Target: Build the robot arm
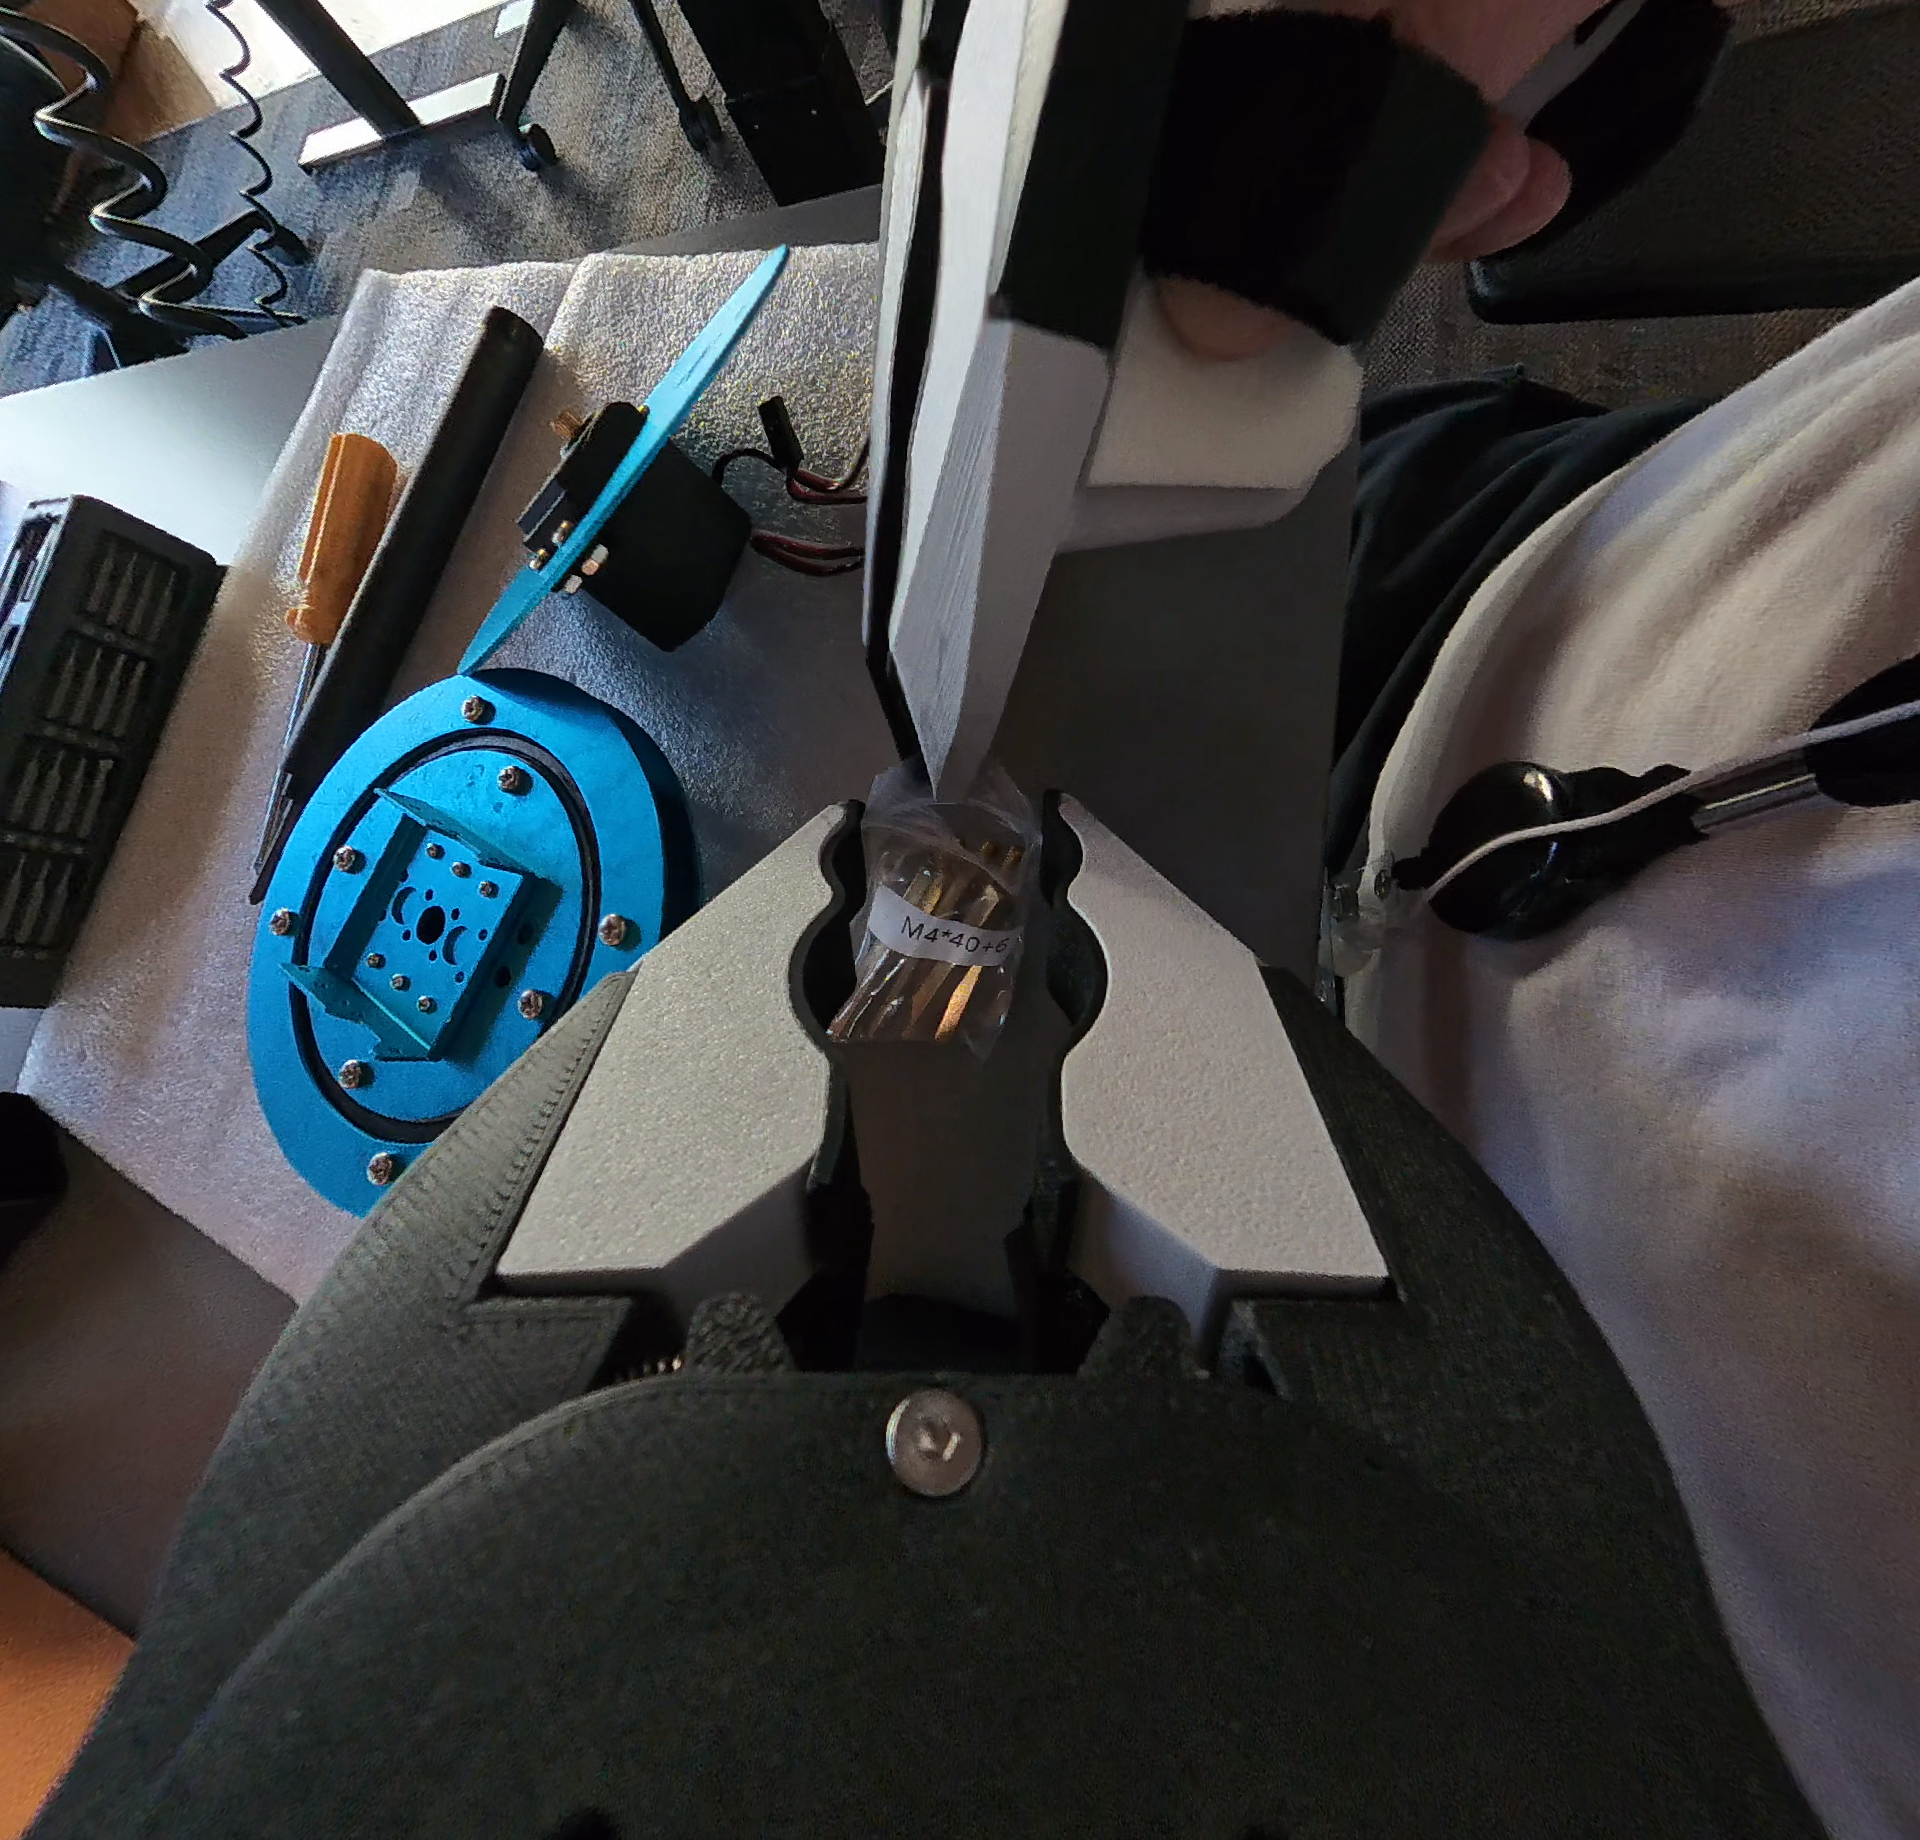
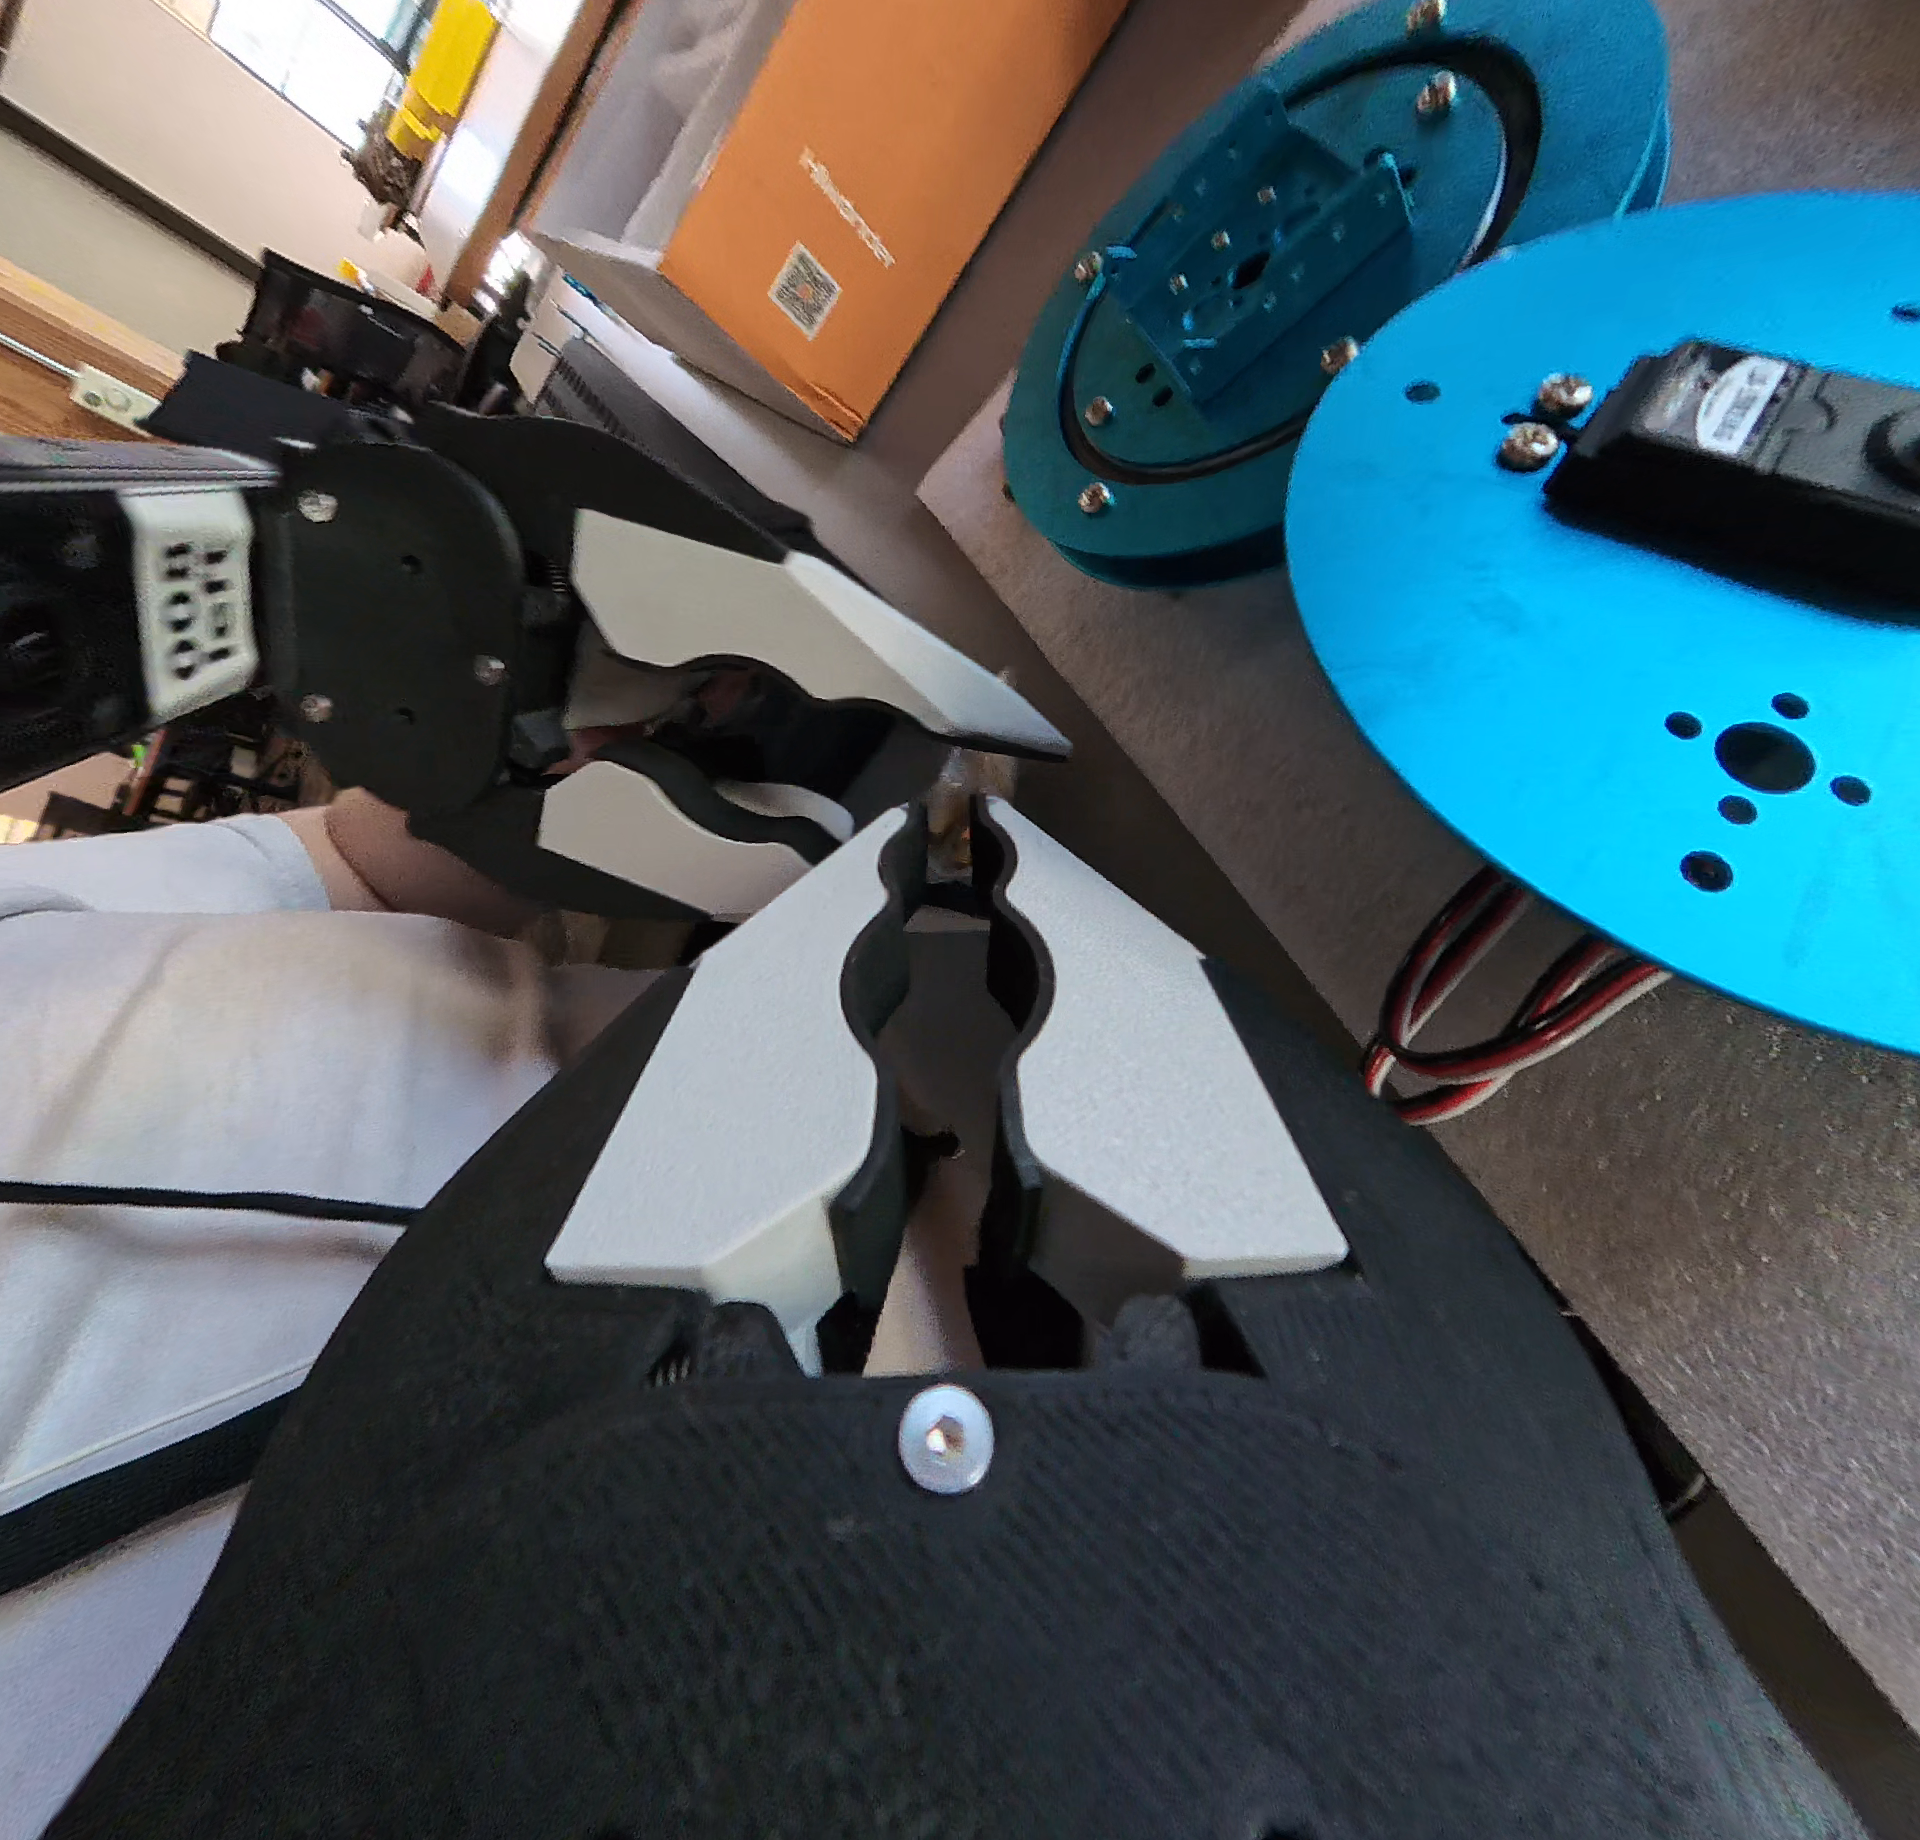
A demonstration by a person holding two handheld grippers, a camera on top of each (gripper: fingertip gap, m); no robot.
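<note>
My left gripper (image 1: 951, 814) is shut on a small clear plastic bag (image 1: 935, 959) of brass standoffs with a white label; the bag sits in the rounded recess between the fingers. My right gripper (image 1: 951, 767) comes down from above and pinches the bag's top edge. In the right wrist view my right gripper (image 2: 948, 814) is shut on the bag's top (image 2: 964, 774), most of the bag being hidden. The left gripper's upper finger (image 2: 831, 627) reaches in from the left there. Both grippers are held above a person's lap, beside the table edge.
On a grey foam mat (image 1: 779, 699) lie a blue round base with a bracket (image 1: 457, 938), a blue disc (image 2: 1621, 647) carrying a black servo (image 2: 1745, 481), a black rod (image 1: 436, 502) and an orange-handled screwdriver (image 1: 338, 543). A black bit case (image 1: 73, 730) lies left. An orange box (image 2: 883, 159) stands behind. The tips of both grippers are at nearly the same place. Both grippers' tips are roughly 30 centimetres from the black bit case (image 1: 73, 730).
</note>
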